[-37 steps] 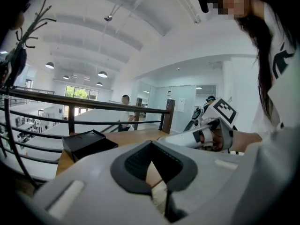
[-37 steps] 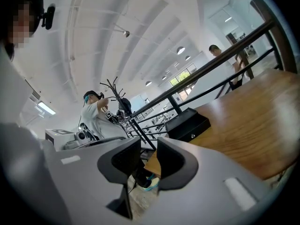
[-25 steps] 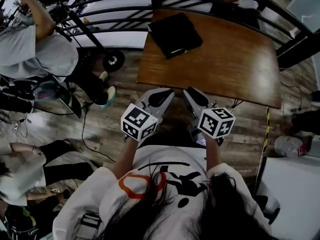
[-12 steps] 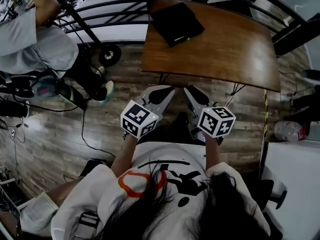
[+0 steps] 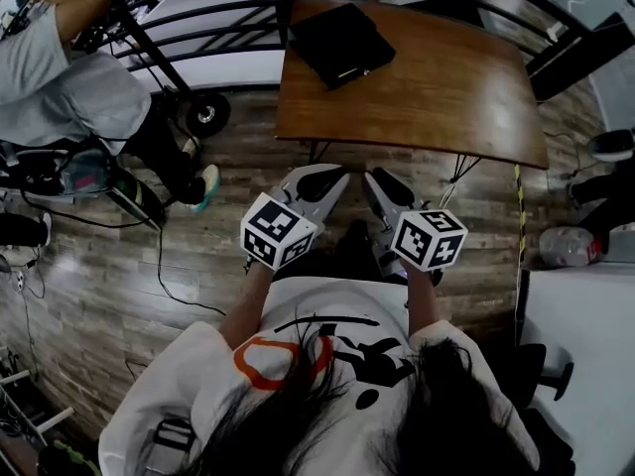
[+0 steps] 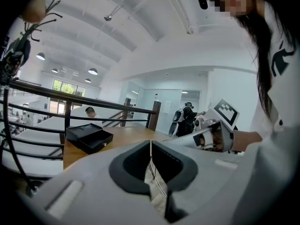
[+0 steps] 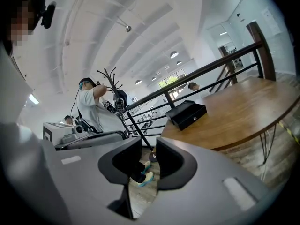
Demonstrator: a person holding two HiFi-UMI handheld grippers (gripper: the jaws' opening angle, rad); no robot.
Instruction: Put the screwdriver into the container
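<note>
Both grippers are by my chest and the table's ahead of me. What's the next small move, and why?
Probably step up to the table. The left gripper, shut, and right gripper, open, hold nothing, short of its near edge. Only a black box shows on it; no screwdriver is in view.

Interior of black container (image 5: 341,44) too dark to read; bystander (image 5: 60,77) cut off at upper-left edge.

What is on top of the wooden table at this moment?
Only a black box sits on the wooden table, near its far left corner. Its dark interior cannot be made out. Nothing else shows on the tabletop.
</note>
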